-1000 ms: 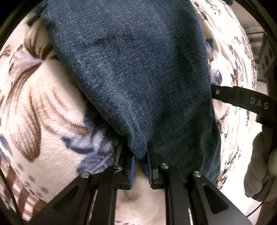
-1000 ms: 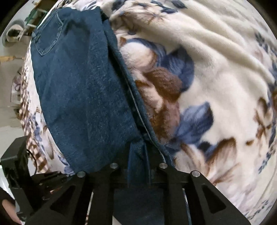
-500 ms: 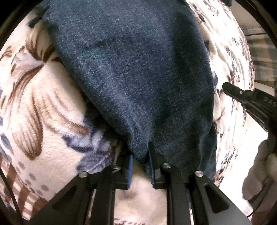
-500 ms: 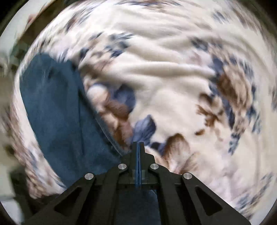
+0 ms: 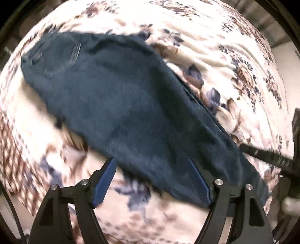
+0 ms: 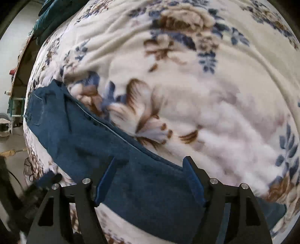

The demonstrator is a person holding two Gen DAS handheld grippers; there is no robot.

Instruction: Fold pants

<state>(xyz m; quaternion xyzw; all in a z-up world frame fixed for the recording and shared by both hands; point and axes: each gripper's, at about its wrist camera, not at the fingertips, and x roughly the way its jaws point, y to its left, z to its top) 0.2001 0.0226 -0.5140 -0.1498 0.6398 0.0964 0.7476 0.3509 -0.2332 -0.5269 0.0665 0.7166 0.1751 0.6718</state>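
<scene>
Lying flat on a floral blanket (image 5: pixel 215 47), the pants (image 5: pixel 131 105) are dark blue denim, folded lengthwise into one long strip. In the left wrist view the strip runs from the waist end, where a back pocket (image 5: pixel 56 56) shows near the blanket's upper left, down to the lower right, where the cuff end passes under the tool. The left gripper (image 5: pixel 151 178) points down over that end; its jaws are spreading wide apart, and the blue pads (image 5: pixel 105 180) press on nothing. Denim lies in the gap between them, but on the blanket, not lifted. This view is blurred, so seams and folds are hard to read. At the right edge of the same view a dark part of the other tool shows, with a pale gloved hand (image 5: pixel 288 204) below it.

In the right wrist view the pants (image 6: pixel 90 138) cross the lower left of the blanket (image 6: pixel 187 84), with the pocket end toward the blanket's left edge and a stitched side seam along the upper border of the strip. The right gripper (image 6: pixel 150 180) hangs over the near end, jaws also opening and standing well apart, with cloth lying loose between them. A teal cloth (image 6: pixel 50 16) sits beyond the blanket's far left corner.
</scene>
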